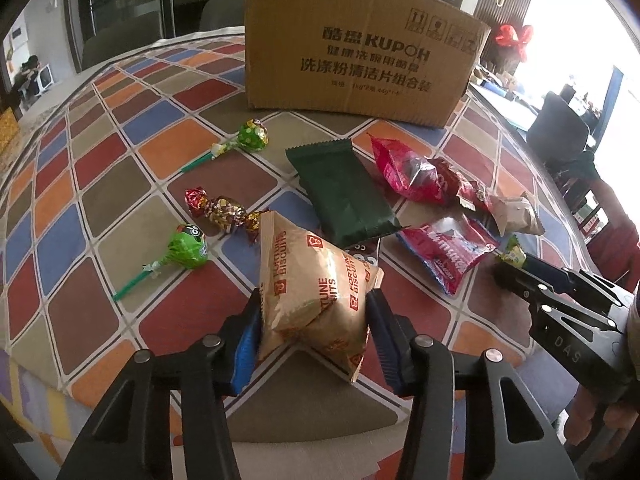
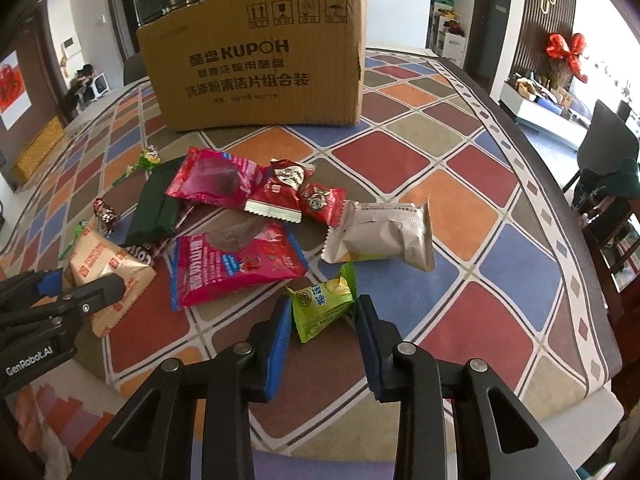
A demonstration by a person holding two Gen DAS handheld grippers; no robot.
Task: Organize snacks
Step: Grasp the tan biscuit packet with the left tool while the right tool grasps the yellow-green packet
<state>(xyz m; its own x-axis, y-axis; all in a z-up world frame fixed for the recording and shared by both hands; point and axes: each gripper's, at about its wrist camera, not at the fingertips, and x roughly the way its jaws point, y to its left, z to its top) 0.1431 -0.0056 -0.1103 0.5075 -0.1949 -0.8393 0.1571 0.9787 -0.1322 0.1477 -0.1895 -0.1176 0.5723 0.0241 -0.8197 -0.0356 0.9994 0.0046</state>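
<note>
The left gripper (image 1: 314,320) clamps a tan foil packet printed "FORTUNE BISCUITS" (image 1: 316,280) at lower centre of its view; the right gripper (image 2: 322,326) pinches a small green sachet (image 2: 322,308) at lower centre of its own. Behind the scattered snacks stands a brown cardboard box marked "KUPOH" (image 2: 256,68), top centre, on the chequered tablecloth (image 2: 460,184)

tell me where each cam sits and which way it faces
Left wrist: on the left gripper, angled down at the table; jaws pinch the Fortune Biscuits pack; the right gripper and a hand show at right.
Right wrist: on the right gripper, angled down; jaws pinch the small green packet; the left gripper shows at left.
Shared: cardboard box, dark green packet.
</note>
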